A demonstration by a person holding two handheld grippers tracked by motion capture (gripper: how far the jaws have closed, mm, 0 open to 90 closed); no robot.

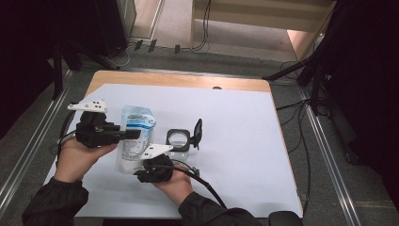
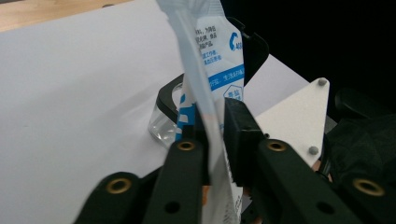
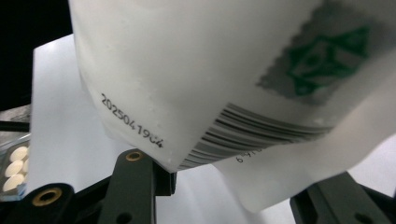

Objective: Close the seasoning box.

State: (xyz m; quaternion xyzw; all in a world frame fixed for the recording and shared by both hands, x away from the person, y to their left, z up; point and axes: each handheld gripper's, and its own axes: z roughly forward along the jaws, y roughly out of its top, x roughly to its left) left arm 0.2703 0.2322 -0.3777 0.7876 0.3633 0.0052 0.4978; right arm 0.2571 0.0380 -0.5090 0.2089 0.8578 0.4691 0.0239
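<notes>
A white and blue pouch (image 1: 136, 123) is held upright above the white table sheet (image 1: 235, 141). My left gripper (image 1: 133, 135) comes in from the left and is shut on the pouch's (image 2: 219, 51) side seam, which runs up between its fingertips (image 2: 233, 116). My right gripper (image 1: 149, 161) is just below the pouch. Its jaws stand wide apart under the pouch's (image 3: 201, 74) barcoded bottom, whose corner touches one fingertip (image 3: 140, 168). To the right of the pouch stands a small clear container (image 1: 179, 139) with its black lid (image 1: 198, 132) flipped open.
In the right gripper view, a clear tray with white tablets (image 3: 14, 168) shows at the left edge. The table's wooden back edge (image 1: 179, 80) lies beyond the sheet. Cables and dark stands (image 1: 310, 70) surround the table on the floor.
</notes>
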